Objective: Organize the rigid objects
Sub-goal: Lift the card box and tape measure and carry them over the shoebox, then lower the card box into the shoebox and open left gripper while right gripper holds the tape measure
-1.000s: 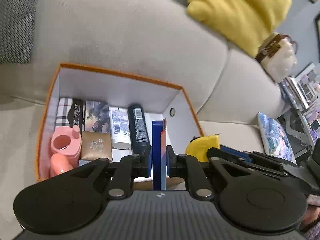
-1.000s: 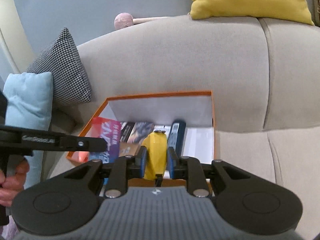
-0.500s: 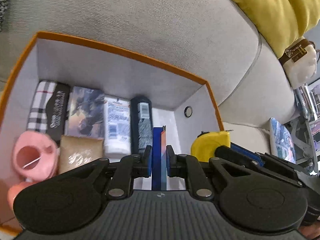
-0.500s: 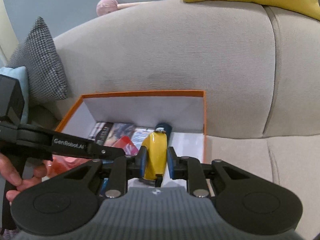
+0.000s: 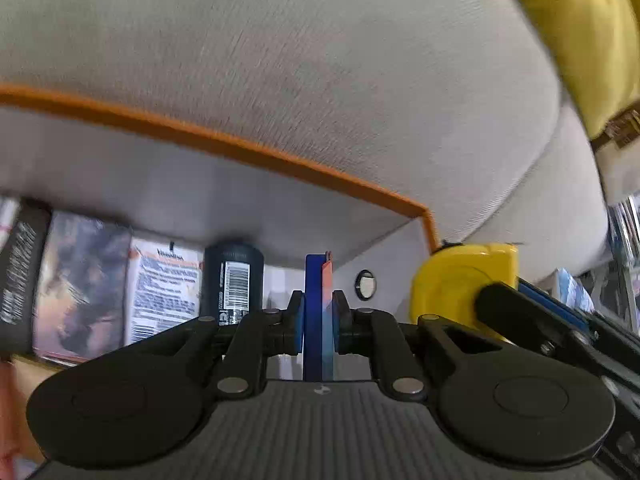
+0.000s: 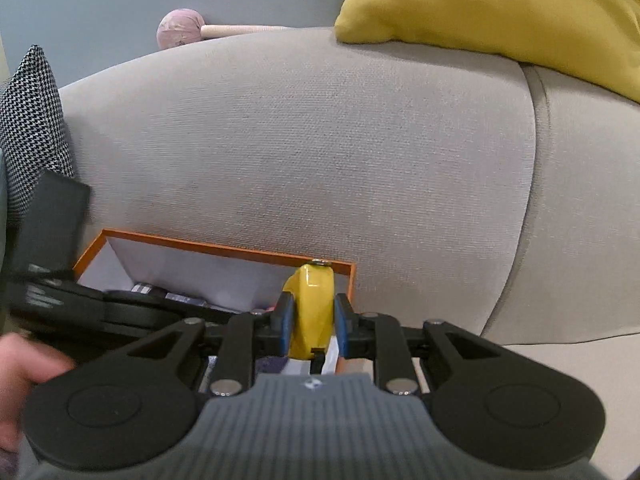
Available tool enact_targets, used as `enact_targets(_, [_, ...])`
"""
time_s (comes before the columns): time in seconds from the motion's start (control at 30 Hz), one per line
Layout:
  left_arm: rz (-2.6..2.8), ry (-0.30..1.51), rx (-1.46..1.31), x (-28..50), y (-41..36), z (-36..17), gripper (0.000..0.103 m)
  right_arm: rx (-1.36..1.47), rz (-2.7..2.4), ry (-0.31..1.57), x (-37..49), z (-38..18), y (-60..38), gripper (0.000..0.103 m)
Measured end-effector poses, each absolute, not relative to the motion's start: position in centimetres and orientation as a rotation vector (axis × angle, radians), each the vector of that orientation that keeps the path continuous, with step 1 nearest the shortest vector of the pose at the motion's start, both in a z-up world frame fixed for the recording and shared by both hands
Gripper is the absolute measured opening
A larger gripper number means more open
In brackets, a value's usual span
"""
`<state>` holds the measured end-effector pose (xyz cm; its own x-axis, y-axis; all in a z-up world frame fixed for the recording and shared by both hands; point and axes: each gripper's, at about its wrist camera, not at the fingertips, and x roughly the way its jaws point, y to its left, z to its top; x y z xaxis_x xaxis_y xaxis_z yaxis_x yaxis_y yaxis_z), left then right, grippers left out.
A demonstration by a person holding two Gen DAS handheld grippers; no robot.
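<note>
My left gripper (image 5: pixel 319 316) is shut on a thin blue and red flat box (image 5: pixel 318 304), held on edge low inside the orange-rimmed box (image 5: pixel 248 148), beside a dark bottle (image 5: pixel 234 280). My right gripper (image 6: pixel 310 320) is shut on a yellow tape measure (image 6: pixel 310 308), which also shows in the left wrist view (image 5: pixel 460 284) at the box's right wall. In the right wrist view the orange-rimmed box (image 6: pixel 224 250) lies just ahead, with the left gripper (image 6: pixel 120 312) reaching into it.
Inside the box lie a white labelled tube (image 5: pixel 164 292), a dark picture pack (image 5: pixel 80 284) and a black pack (image 5: pixel 20 276). The grey sofa back (image 6: pixel 320 152) rises behind. A yellow cushion (image 6: pixel 500 8), a houndstooth cushion (image 6: pixel 32 120) and a pink mallet (image 6: pixel 184 34) sit above.
Both grippers have moved forward and down toward the box. The left one with the flat box has sunk deep inside; the right one with the tape measure has reached the box's right wall.
</note>
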<state>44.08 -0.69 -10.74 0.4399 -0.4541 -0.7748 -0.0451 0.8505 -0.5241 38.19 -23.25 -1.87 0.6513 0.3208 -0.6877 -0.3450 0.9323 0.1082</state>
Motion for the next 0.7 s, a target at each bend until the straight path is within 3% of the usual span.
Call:
enact_targets(0.3, [-0.22,1.17,-0.468,45.3,-1.9,-13.3,0.016,-0.049,0.382,0.809,38.7,-3.2,-23.3,0.022])
enact_targets(0.7, [-0.252,1.19,-0.275,44.4,-4.7,-11.9,0.015,-0.097,0.396,0.83,39.8,-3.0,-21.9,0.022])
